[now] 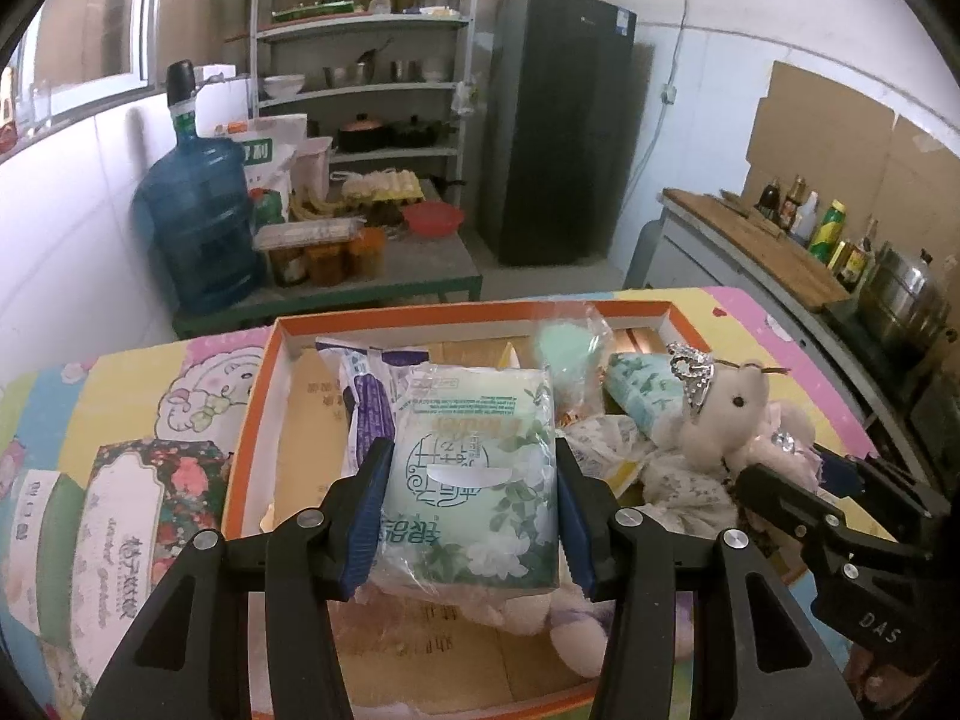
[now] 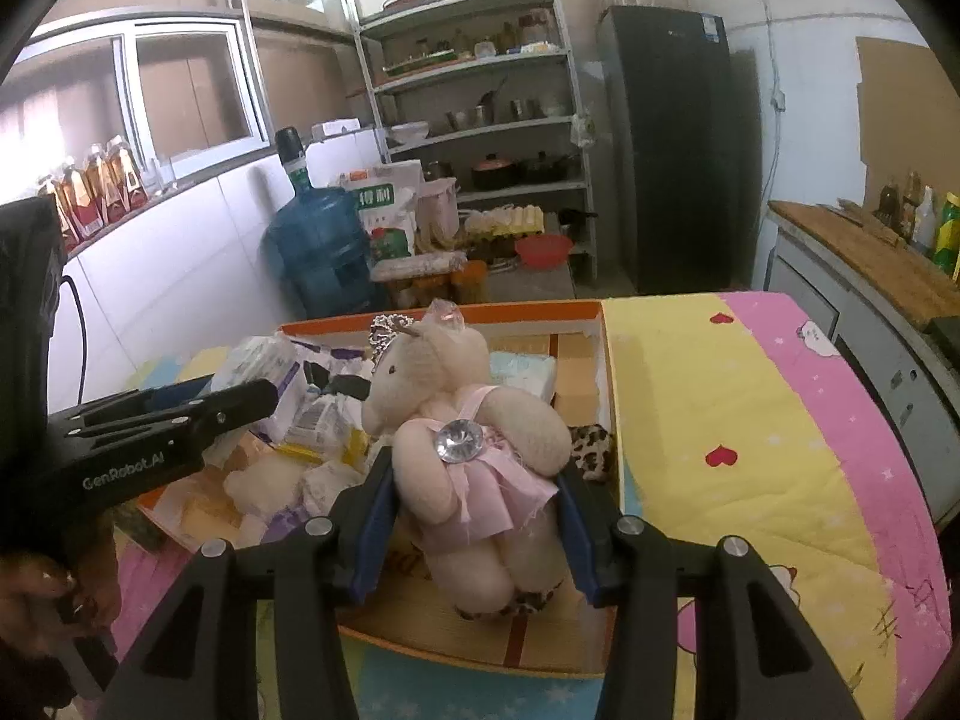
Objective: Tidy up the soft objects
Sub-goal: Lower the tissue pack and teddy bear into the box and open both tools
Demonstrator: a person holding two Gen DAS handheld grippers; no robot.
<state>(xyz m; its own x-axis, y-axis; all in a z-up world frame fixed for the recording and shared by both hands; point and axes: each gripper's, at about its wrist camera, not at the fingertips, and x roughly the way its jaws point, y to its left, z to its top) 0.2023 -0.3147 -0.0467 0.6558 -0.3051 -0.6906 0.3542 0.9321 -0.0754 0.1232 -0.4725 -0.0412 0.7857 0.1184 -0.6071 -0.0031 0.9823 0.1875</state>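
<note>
My left gripper point(image 1: 471, 501) is shut on a green-and-white tissue pack point(image 1: 474, 468), held above the orange-rimmed cardboard box point(image 1: 414, 318). My right gripper point(image 2: 477, 516) is shut on a cream plush bear in a pink dress point(image 2: 474, 438) with a crown, over the same box point(image 2: 540, 309). The bear point(image 1: 729, 414) and the right gripper point(image 1: 780, 495) show at the right of the left wrist view. The left gripper point(image 2: 168, 414) shows at the left of the right wrist view. The box holds more tissue packs point(image 1: 363, 402), a green pack point(image 1: 642, 390) and another plush point(image 1: 540, 612).
The box sits on a table with a colourful cartoon cloth point(image 2: 750, 420). A floral tissue box point(image 1: 138, 516) lies left of the box. Behind are a blue water jug point(image 1: 198, 228), shelves point(image 1: 372, 90), a dark fridge point(image 1: 558, 138) and a counter with bottles point(image 1: 780, 240).
</note>
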